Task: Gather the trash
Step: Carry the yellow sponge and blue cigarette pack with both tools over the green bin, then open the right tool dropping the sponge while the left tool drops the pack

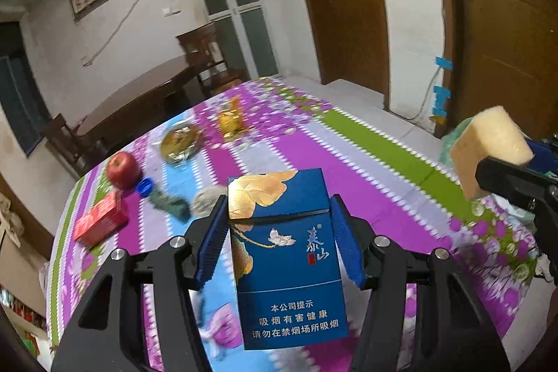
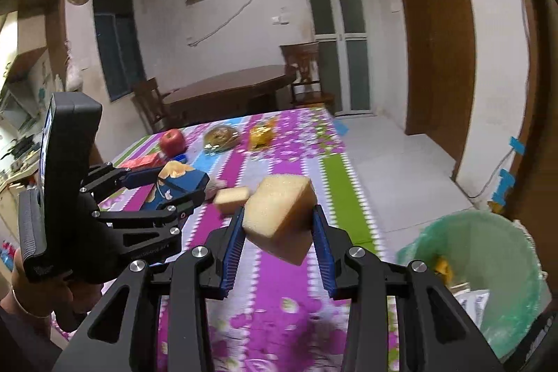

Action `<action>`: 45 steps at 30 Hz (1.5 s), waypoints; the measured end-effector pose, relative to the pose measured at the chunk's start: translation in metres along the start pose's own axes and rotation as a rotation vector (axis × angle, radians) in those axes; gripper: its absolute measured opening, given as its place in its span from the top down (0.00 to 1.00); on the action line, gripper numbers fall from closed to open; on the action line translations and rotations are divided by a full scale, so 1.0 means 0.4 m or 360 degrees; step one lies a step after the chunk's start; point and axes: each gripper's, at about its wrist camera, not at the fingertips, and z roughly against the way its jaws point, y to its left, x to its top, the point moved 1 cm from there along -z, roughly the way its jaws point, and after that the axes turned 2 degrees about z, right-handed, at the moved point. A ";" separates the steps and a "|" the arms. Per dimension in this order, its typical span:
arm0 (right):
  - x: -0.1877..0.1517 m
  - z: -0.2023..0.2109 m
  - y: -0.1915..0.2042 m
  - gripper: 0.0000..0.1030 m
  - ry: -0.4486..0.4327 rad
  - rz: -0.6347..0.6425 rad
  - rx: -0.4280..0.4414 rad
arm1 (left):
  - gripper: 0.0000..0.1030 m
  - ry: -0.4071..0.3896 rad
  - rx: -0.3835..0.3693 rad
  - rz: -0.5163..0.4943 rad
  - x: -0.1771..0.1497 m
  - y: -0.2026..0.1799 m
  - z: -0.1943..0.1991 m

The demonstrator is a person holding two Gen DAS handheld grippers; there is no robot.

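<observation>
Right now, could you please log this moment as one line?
left gripper: holds cigarette pack | right gripper: holds sponge | bin: at right

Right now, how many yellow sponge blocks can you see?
2. One sponge block is clamped in the right claw above the table; a second sponge block lies on the tablecloth just beyond. Others may be hidden.

Dim indoor light, motion-blurred tablecloth [image 1: 348, 142], fisheye bending, dark vignetted corners
</observation>
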 end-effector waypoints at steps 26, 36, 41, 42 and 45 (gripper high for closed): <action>-0.060 0.199 -0.486 0.62 0.0051 -0.0230 -0.0641 | 0.46 -0.0005 -0.0439 -0.0409 0.146 -0.477 -0.129; -0.094 0.242 -0.608 0.62 0.0143 -0.0283 -0.0772 | 0.46 -0.0001 -0.0567 -0.0547 0.159 -0.602 -0.150; -0.101 0.225 -0.641 0.62 0.0201 -0.0329 -0.0784 | 0.46 0.0018 -0.0607 -0.0579 0.161 -0.632 -0.160; -0.101 0.219 -0.636 0.62 0.0212 -0.0332 -0.0788 | 0.46 0.0025 -0.0616 -0.0582 0.161 -0.635 -0.163; -0.099 0.200 -0.641 0.62 0.0260 -0.0336 -0.0795 | 0.46 0.0057 -0.0654 -0.0591 0.161 -0.643 -0.173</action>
